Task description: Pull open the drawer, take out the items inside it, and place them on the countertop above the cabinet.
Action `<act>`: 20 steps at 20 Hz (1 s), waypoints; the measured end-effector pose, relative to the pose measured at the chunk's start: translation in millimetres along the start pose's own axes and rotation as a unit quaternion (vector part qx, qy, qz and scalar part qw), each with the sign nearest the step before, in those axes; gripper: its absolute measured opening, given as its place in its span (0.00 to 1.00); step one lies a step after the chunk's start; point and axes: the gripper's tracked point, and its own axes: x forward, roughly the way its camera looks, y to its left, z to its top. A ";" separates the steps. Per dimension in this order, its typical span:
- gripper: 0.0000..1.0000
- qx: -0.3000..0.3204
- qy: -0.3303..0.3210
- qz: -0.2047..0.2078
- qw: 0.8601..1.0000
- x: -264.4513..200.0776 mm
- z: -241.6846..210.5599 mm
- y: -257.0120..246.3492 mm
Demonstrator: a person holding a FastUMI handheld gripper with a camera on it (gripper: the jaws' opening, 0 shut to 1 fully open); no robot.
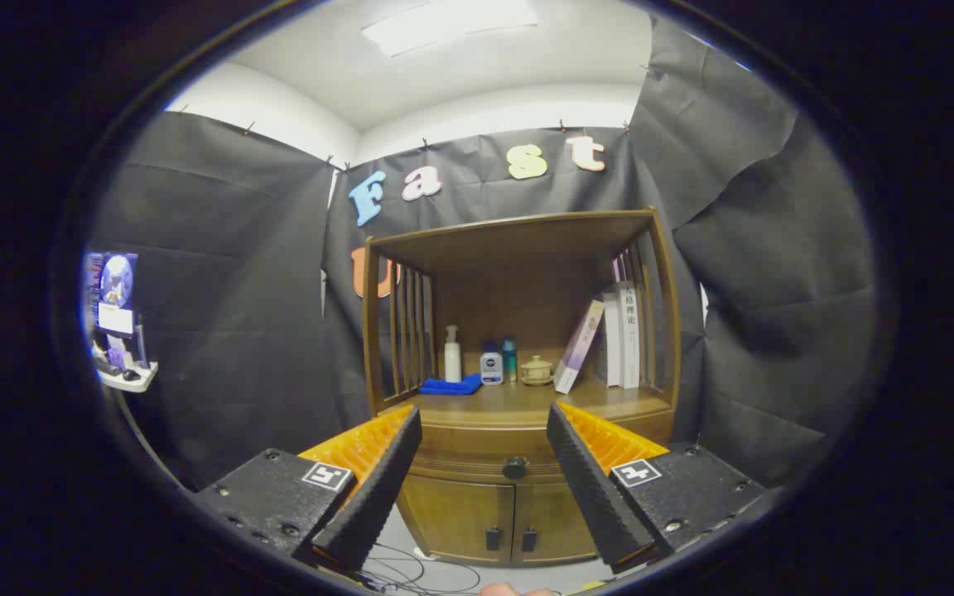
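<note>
You face a wooden cabinet point(518, 348) set against the booth's black cloth wall. Its open upper section is framed by slatted sides. Its countertop point(527, 404) carries a folded blue cloth point(450, 385), a white pump bottle point(452, 354), two smaller bottles point(499, 362), a small lidded pot point(537, 371) and a row of books point(609, 335), one leaning. Below the countertop runs the drawer point(485, 451), shut, with its long axis lying across your line of approach. Below the drawer sit two closed doors point(498, 517).

The drawer's round knob point(515, 468) is the target. It lies straight ahead of the gripper point(484, 432) and beyond the fingertips, roughly on the centreline between them, and apart from both fingers. It appears slightly below the level of the tips.

The gripper's fingers stand spread wide and hold nothing; the gap between them frames the drawer front.

Judged from this position, the task has not begun: the drawer is closed and its contents are hidden. The coming move calls for a straight advance toward the knob with a slight drop, keeping the knob centred between the fingers before you close them. Cables point(411, 571) lie on the floor ahead of the cabinet base.
</note>
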 end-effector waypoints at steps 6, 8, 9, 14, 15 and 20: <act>0.99 -0.006 -0.009 0.000 1.000 -2.3 15.3 -12.0; 0.99 -0.007 -0.015 -0.011 1.000 -0.6 19.7 -23.1; 0.99 0.000 -0.014 -0.015 1.000 2.7 16.5 -26.0; 0.99 0.016 0.005 -0.027 0.999 29.3 -7.7 -38.9; 0.99 0.011 0.013 -0.028 0.999 35.1 -18.6 -39.8; 0.99 0.024 0.058 -0.035 0.997 61.2 -65.3 -38.9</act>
